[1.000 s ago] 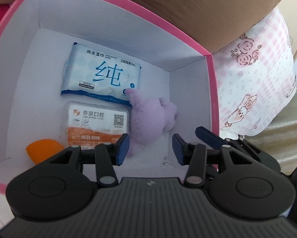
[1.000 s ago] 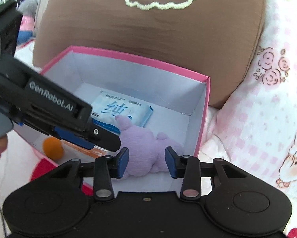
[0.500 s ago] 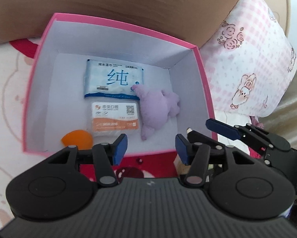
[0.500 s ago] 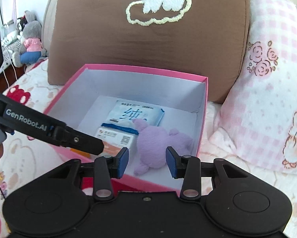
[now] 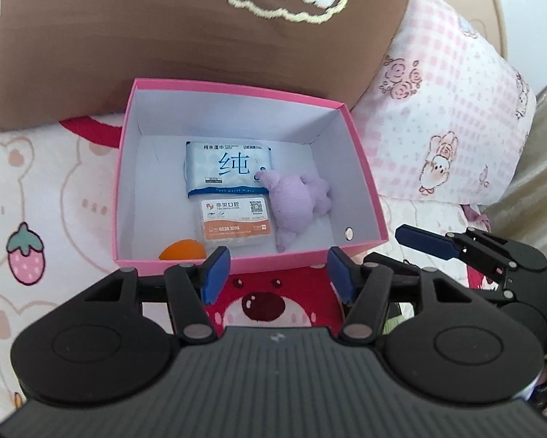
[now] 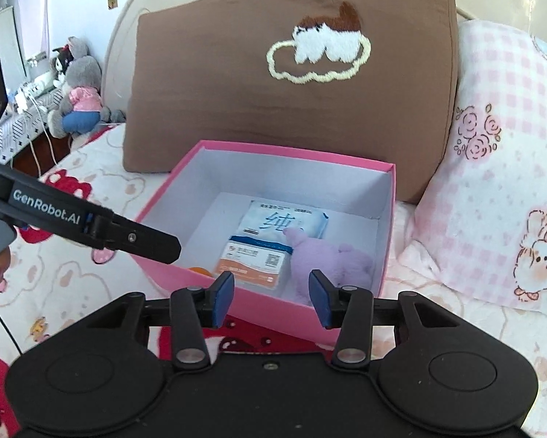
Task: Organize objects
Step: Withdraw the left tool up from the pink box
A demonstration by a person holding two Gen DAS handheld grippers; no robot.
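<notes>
Both my grippers hang above the bed just short of the pink box's (image 5: 364, 182) near wall, pointing down into it; the left gripper (image 5: 278, 273) has its jaws partly spread and empty, just been opening; the right gripper (image 6: 269, 299) likewise, a little narrower, nothing between them. The purple plush toy (image 5: 299, 200) lies ahead at the box's right side, long axis running near to far, touching the wipes pack (image 5: 229, 168); my right gripper looks nearer to it.

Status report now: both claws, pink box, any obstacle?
Left claw, right claw: open, empty, jaws just widened. Pink box packed, plush inside. Nothing in the way.
</notes>
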